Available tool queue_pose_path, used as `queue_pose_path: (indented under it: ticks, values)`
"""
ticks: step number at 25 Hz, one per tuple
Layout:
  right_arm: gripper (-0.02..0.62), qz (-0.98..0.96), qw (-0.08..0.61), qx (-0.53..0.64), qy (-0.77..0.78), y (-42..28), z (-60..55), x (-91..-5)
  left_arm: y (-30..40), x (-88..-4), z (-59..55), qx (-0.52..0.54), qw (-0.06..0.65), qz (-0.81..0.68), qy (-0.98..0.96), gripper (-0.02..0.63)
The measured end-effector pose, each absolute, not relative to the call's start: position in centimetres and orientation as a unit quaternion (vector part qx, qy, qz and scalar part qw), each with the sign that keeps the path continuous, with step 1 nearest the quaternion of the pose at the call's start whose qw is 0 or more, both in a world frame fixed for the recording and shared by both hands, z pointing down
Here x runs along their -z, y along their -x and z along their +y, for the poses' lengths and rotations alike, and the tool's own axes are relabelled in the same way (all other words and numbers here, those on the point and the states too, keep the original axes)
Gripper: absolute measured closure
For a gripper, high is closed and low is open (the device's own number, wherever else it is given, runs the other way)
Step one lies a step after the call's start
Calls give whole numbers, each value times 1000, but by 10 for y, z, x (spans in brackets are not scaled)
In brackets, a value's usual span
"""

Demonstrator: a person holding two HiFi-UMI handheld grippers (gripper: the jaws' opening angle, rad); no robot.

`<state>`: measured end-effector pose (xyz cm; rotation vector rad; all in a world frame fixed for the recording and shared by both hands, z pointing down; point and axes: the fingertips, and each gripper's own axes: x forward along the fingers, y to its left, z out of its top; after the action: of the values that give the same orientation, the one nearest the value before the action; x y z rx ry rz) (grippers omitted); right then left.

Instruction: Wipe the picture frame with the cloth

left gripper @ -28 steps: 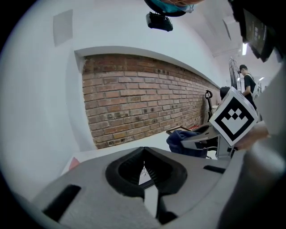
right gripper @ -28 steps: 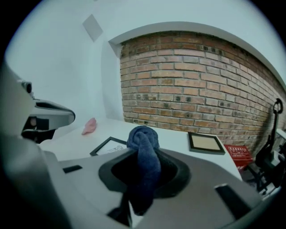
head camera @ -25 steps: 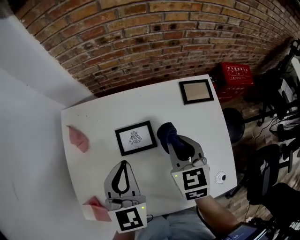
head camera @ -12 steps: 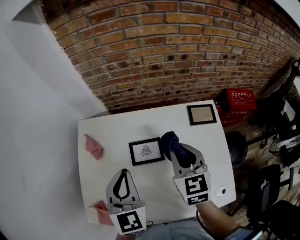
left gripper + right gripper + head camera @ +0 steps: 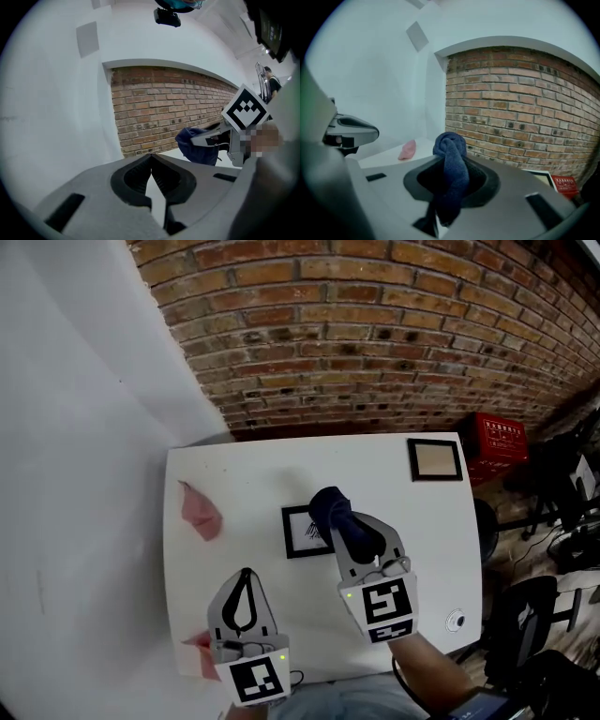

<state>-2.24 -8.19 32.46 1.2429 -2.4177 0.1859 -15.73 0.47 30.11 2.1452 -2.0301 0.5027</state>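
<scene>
Bare white table point(image 5: 436, 521) lies open between the middle picture frame point(image 5: 298, 532) and the second frame point(image 5: 435, 459) at the far right corner. The right gripper point(image 5: 342, 526), clamped on a blue cloth point(image 5: 328, 507), covers the middle picture frame's right side. Leftward, a pink cloth point(image 5: 201, 513) lies well apart from it, and a second pink cloth point(image 5: 195, 650) sits just beside the left gripper point(image 5: 246, 573).
</scene>
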Motion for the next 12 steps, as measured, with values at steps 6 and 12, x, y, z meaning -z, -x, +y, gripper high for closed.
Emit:
queue_pose_path:
  ticks: [6, 12]
  values:
    - [512, -872, 221, -70, -431, 55, -89, -344, 189, -319, -7, -168, 90, -682, -706, 597]
    - [512, -869, 251, -70, -420, 80, -98, -373, 208, -333, -23, -176, 96, -677, -708, 597]
